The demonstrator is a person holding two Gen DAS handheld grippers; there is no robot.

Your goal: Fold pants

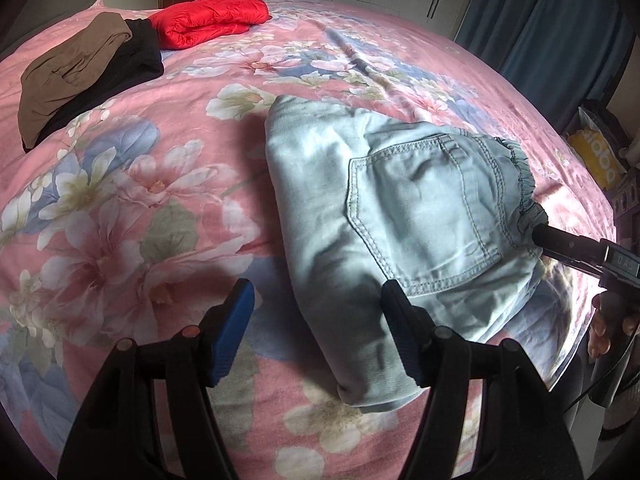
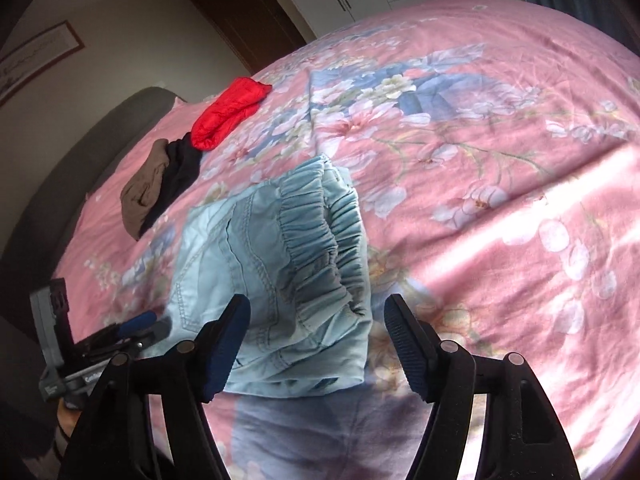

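Both hand-held grippers, left (image 1: 318, 312) and right (image 2: 318, 322), gape, gripping nothing. Pants (image 1: 384, 216) lie folded compactly on bed (image 1: 120, 200); little seems left.

A bed (image 1: 400, 32) covered by a pink floral quilt. Folded light blue pants (image 1: 360, 216) lie on it, back pocket up. Farther off lie a folded red jacket (image 1: 210, 18) and, beside it, a brown garment (image 1: 68, 76) on a black one (image 1: 132, 56).
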